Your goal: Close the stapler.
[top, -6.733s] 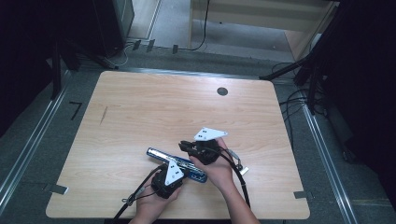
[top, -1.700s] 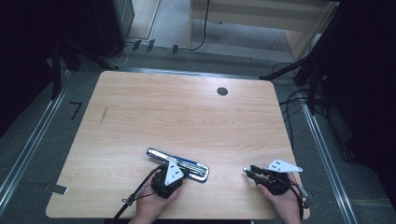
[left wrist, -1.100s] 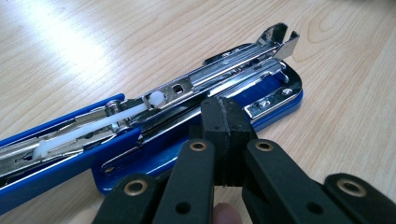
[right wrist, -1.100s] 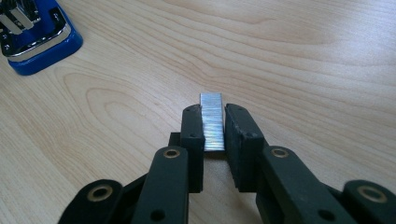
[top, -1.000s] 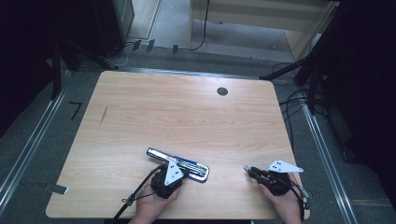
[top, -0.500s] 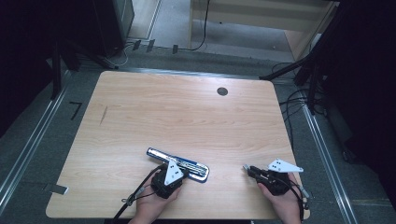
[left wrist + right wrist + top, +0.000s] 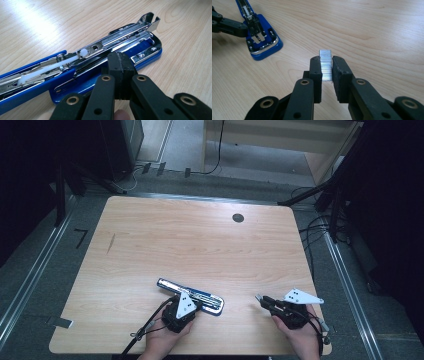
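On the near edge of the pale wooden bench (image 7: 200,245), a blue and chrome stapler (image 7: 190,296) lies swung open, its metal magazine facing up. The left hand-held gripper (image 7: 192,304) sits at the stapler's near side with its jaws pressed together, tips resting against the blue base. The left gripper view brings out what the high view cannot: the stapler (image 7: 100,55) shows its chrome channel, a white plastic pusher and the notched front end, while the left hand-held gripper (image 7: 121,62) has both pads meeting flat with nothing between them. Well apart to the right, the right hand-held gripper (image 7: 260,299) points toward the stapler. In the right gripper view, the right hand-held gripper (image 7: 327,68) is narrowed onto a short silver strip of staples (image 7: 325,66), held between the pads above the wood, with the stapler (image 7: 259,37) farther off at upper left. The high view is too small to show the strip. Compared with a second ago, the right hand sits slightly higher and closer in; several seconds back it was right beside the stapler.
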The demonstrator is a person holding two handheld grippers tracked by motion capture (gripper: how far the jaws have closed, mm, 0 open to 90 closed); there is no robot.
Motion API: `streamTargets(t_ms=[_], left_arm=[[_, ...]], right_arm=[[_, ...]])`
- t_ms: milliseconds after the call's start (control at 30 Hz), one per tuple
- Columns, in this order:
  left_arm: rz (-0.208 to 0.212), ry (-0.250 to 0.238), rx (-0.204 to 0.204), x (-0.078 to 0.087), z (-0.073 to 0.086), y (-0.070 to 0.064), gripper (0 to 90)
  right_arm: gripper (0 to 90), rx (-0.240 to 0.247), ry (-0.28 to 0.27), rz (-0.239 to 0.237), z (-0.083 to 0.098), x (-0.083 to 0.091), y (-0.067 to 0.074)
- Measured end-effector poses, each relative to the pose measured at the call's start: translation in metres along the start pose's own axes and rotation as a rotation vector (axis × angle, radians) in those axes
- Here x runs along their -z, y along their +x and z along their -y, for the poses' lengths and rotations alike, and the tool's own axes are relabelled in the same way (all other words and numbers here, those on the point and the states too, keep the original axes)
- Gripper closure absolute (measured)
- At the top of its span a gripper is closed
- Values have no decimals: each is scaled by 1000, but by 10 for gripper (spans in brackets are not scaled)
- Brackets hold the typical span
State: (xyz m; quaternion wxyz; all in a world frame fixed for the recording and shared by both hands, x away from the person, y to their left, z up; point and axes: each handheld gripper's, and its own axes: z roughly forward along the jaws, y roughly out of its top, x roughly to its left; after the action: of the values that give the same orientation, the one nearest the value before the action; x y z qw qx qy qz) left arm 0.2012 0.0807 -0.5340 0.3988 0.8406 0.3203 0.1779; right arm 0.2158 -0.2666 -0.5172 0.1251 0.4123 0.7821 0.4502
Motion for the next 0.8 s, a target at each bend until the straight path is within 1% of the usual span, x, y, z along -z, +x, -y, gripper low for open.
streamTargets(t_ms=[67,200,500,800], left_arm=[[0,0,0,0,0,0,900],[2,1,0,0,0,0,900],[1,1,0,0,0,0,900],[2,1,0,0,0,0,900]], right_arm=[[798,2,-3,0,-1,0,1],[798,7,-5,-15,-6,-3,7],[798,16,0,-35,-11,-8,13],[798,34,-2,-62,-20,-15,25]])
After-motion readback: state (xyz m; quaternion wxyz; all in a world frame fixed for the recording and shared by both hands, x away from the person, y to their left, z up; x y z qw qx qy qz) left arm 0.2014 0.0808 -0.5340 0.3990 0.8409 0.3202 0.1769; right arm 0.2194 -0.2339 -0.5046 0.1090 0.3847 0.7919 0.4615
